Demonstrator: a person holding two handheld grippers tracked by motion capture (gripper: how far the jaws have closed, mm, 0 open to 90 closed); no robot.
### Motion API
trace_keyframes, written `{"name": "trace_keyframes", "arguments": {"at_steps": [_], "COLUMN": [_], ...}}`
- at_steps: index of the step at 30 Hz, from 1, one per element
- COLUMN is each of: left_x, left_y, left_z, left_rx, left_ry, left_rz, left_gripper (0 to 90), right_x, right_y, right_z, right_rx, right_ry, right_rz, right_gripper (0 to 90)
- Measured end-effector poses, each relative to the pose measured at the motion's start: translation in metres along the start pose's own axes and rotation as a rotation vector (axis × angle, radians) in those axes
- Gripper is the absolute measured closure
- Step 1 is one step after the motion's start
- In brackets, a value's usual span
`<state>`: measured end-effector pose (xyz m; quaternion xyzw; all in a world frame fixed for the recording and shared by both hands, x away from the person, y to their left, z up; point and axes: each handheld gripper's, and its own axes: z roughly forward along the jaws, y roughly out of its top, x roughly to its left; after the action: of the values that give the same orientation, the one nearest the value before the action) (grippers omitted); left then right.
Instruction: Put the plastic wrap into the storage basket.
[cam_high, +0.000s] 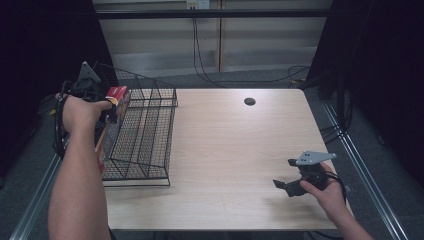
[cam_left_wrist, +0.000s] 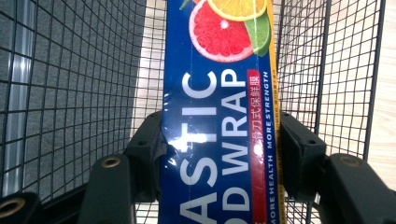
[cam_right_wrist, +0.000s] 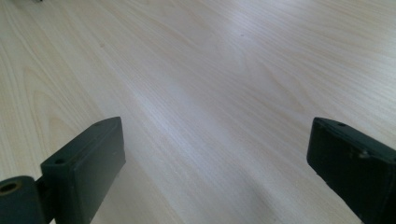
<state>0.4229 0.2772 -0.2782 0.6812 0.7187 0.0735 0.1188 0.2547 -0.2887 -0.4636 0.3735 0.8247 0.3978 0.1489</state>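
A long blue plastic-wrap box (cam_high: 111, 120) with citrus slices printed on it (cam_left_wrist: 219, 116) stands steeply on end inside the black wire basket (cam_high: 150, 130), by the basket's left wall. Its red end sticks up above the rim. My left gripper (cam_high: 109, 109) is shut on the box, and in the left gripper view both jaws press its long sides (cam_left_wrist: 219, 135). My right gripper (cam_high: 284, 174) rests low over the table's near right part. Its jaws stand wide apart (cam_right_wrist: 217, 140) with bare wood between them.
The wire basket (cam_left_wrist: 70, 93) sits at the left edge of the pale wooden table (cam_high: 225, 140). A dark cable hole (cam_high: 249, 101) lies near the far edge. Cables hang along the back wall, and metal rails run beside both sides of the table.
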Motion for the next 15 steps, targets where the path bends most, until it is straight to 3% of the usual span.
{"name": "trace_keyframes", "arguments": {"at_steps": [7,11,12,15], "left_x": [0.0038,0.0056,0.0054,0.0022], "left_y": [-0.0023,-0.0034,-0.0022,-0.0026], "left_z": [0.0035,0.0089,0.0080,0.0076], "left_rx": [-0.009,0.015,0.031,0.026], "left_ry": [-0.001,-0.010,0.004,0.001], "left_rz": [0.009,0.003,0.012,0.016], "left_gripper": [41.6,40.7,40.7,40.3], "right_x": [0.0014,0.0011,0.0010,0.0006], "right_y": [0.0002,0.0001,0.0001,-0.0002], "right_z": [0.0007,0.0006,0.0006,0.0007], "right_rx": [0.001,-0.002,-0.002,0.000], "right_ry": [-0.003,-0.002,-0.001,-0.006], "right_rz": [-0.002,-0.003,-0.001,-0.004], "right_gripper": [4.0,4.0,4.0,4.0]}}
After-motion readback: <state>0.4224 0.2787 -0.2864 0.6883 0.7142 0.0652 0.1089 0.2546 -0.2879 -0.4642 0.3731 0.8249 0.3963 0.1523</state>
